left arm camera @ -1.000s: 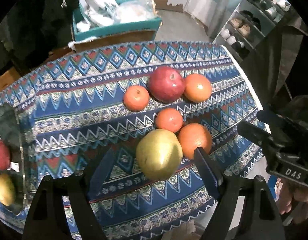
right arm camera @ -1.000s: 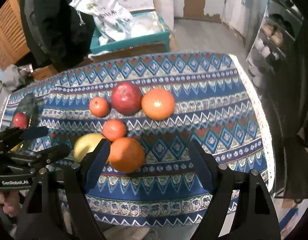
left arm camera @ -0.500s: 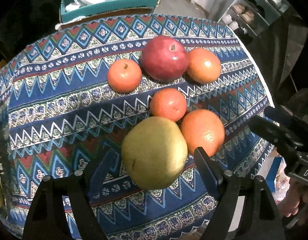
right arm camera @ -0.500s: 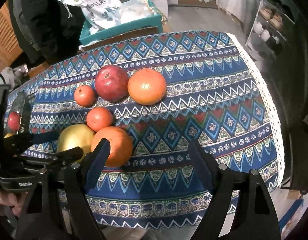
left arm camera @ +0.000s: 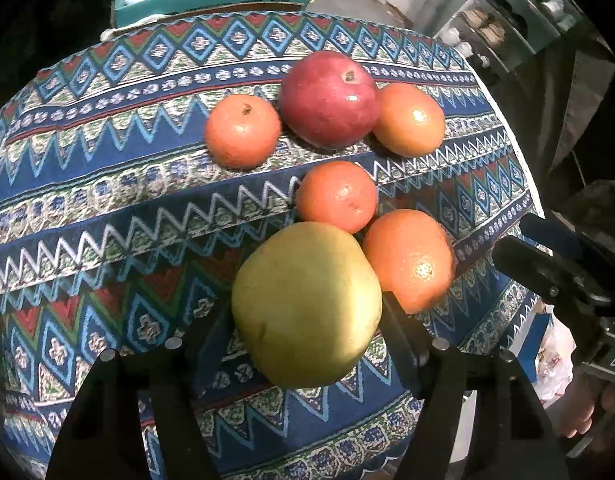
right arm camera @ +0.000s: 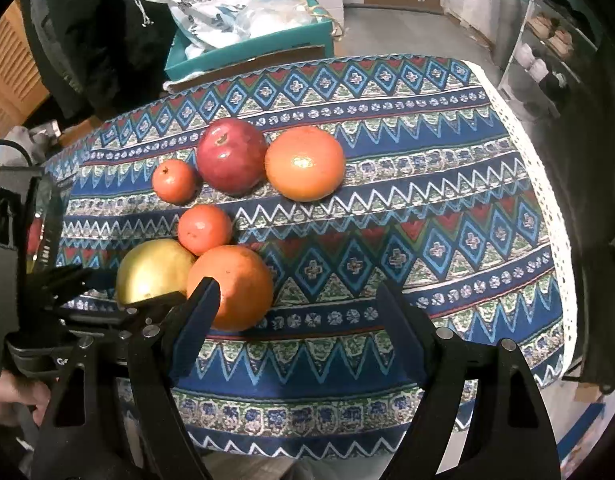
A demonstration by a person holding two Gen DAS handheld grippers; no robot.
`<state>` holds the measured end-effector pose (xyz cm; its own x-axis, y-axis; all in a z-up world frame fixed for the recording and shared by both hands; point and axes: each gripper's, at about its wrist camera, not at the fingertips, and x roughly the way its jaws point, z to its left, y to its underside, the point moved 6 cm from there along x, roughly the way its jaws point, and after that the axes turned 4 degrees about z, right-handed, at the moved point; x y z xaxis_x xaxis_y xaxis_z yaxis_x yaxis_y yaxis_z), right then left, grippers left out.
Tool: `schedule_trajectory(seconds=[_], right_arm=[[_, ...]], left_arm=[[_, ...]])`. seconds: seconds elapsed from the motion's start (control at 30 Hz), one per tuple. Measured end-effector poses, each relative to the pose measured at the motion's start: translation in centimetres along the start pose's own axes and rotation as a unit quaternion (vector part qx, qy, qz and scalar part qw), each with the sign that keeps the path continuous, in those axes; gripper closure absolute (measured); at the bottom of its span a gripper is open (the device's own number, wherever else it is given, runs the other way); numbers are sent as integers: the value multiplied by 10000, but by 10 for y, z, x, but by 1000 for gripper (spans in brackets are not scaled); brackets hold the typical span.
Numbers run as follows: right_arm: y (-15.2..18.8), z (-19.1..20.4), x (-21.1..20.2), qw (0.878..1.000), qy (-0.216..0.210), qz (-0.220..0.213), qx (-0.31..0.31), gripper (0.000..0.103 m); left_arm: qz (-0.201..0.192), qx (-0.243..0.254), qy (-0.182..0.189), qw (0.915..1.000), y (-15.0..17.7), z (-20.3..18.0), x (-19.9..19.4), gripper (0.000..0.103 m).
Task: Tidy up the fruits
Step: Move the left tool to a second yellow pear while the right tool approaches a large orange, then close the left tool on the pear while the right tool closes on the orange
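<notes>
Left gripper [left arm camera: 307, 336]: two black plastic fingers w/ dark blue pads on inner faces, matte black frame below, round silver pins at the finger pivots. Seen from the right wrist cam, its body is a black block w/ small screws and white lettering starting "G", rest hidden; a black cable loops above it.

Right gripper [right arm camera: 303, 316]: same build, black fingers, blue pads, silver pins, slotted cut-outs in the frame arms. From the left wrist cam its side shows white letters "DA", cut off at the edge.

A hand [left arm camera: 587, 412] shows under it, another hand [right arm camera: 11, 396] under the left unit; no sleeve visible.
</notes>
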<state>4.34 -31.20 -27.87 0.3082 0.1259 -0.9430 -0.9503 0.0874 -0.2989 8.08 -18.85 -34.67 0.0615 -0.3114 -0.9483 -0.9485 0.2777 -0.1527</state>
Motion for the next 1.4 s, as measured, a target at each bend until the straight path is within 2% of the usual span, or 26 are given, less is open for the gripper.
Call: schedule_trajectory(seconds=[0.17,0.43,0.83,0.87,0.9,0.97,1.2,1.3,1.4], right_arm=[[-1,10,4,9994,-346,51,-10,22],[-2,37,22,9976,-601,263,-205,22],[1,51,64,9966,-294,656,-393,23],[2,52,68,9964,-272,693,-401,25],[3,52,71,9962,-258,721,-406,32],[3,51,73,9963,-267,711,-394,36],[5,55,71,9960,-85,644,-607,38],[5,58,64,9958,100,480,-767,39],[0,55,54,9967,85,325,-739,39]], left_arm=[[-102,-47,-261,9996,8,17,-14,31],[-182,-208,-512,9983,17,46,-27,31],[-192,-293,-559,9978,20,60,-28,31],[-194,-280,-565,9978,20,60,-28,31],[-196,-282,-569,9978,20,59,-28,31],[-189,-288,-545,9979,20,59,-28,31],[-248,-246,-539,9979,20,57,-32,31],[-325,-218,-549,9977,19,54,-39,31],[-420,-179,-568,9973,18,52,-48,31]])
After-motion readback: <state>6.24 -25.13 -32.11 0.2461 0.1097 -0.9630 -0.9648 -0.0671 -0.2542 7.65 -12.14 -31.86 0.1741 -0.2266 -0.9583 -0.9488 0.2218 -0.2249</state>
